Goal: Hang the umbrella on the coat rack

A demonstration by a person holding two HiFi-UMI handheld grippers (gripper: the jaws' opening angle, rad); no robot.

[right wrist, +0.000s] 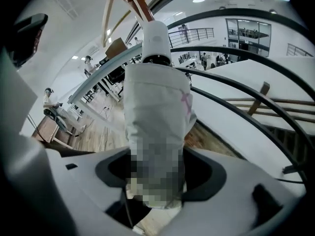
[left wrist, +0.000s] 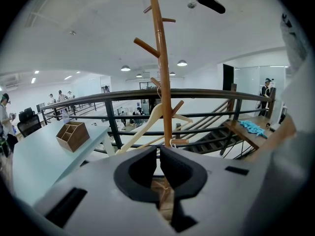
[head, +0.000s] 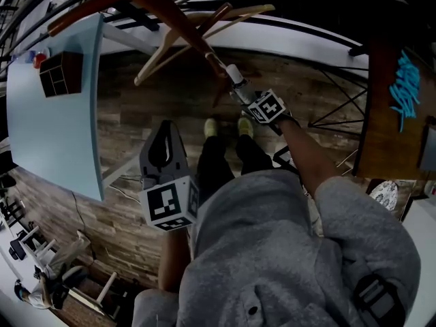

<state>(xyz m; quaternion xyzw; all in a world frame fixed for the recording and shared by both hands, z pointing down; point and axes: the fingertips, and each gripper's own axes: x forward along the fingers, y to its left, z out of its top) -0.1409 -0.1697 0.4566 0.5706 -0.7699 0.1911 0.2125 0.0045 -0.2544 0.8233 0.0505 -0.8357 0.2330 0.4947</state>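
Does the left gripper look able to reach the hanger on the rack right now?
Probably yes: the left gripper is empty, and the hanger hangs on the rack straight ahead with nothing between them.

Umbrella (right wrist: 155, 102): white, faint pink mark. Rack (left wrist: 163, 73): red-brown wood. Hanger (left wrist: 150, 119): pale wood. Table (head: 54, 114): light blue. Box (left wrist: 72, 135): brown. Floor (head: 136, 107): brown planks. Cloth (head: 407, 87): turquoise. Hoodie (head: 286, 251): grey. Shoes (head: 212, 127): yellow-green. Left gripper (left wrist: 158, 154): grey, black pads (left wrist: 179, 168).
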